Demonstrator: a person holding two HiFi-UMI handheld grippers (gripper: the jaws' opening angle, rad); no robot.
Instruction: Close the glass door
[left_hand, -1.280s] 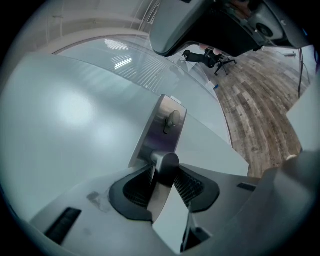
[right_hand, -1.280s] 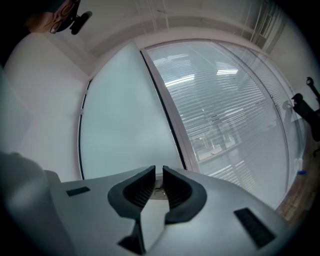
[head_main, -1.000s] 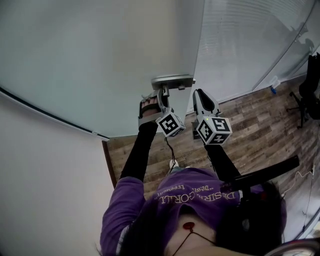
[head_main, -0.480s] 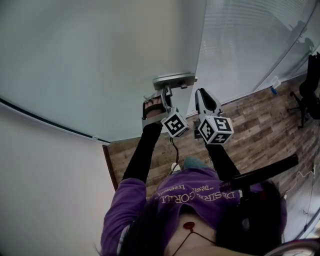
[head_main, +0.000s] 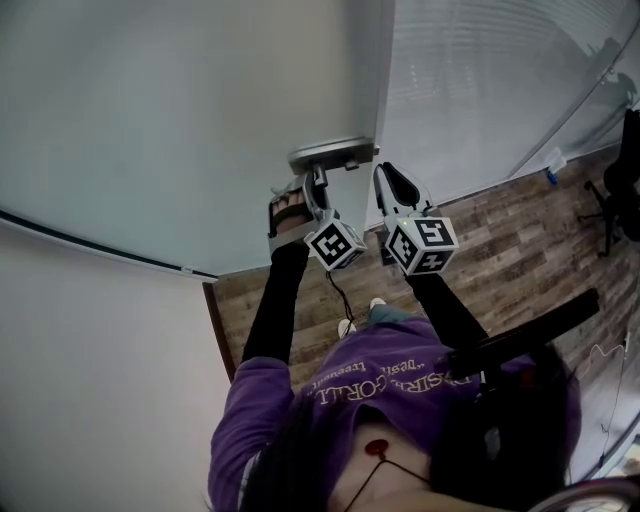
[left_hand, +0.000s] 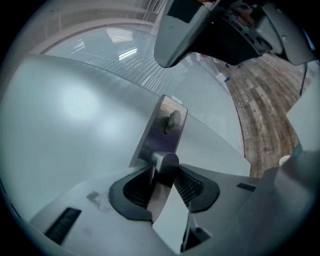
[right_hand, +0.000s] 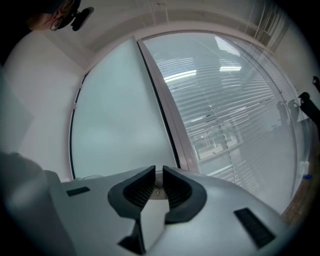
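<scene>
The frosted glass door (head_main: 200, 120) fills the upper left of the head view; its steel handle plate (head_main: 333, 155) sits at the door's free edge. My left gripper (head_main: 312, 182) is shut on the handle. In the left gripper view the jaws (left_hand: 165, 175) clamp the round handle bar (left_hand: 165, 161) below the plate (left_hand: 160, 135) and its lock knob (left_hand: 173, 119). My right gripper (head_main: 384, 180) hangs just right of the door edge, apart from the handle. Its jaws (right_hand: 158, 187) are shut with nothing between them, pointing at the door (right_hand: 120, 115) and its frame (right_hand: 167, 115).
A glass wall with blinds (head_main: 480, 80) stands right of the door. Wood floor (head_main: 520, 240) lies below, with an office chair (head_main: 620, 180) and a small blue-capped item (head_main: 550, 177) at far right. A white wall (head_main: 90, 380) is at lower left.
The door edge and handle have shifted left in the head view, with my left gripper still on the handle. The right gripper moved left alongside it.
</scene>
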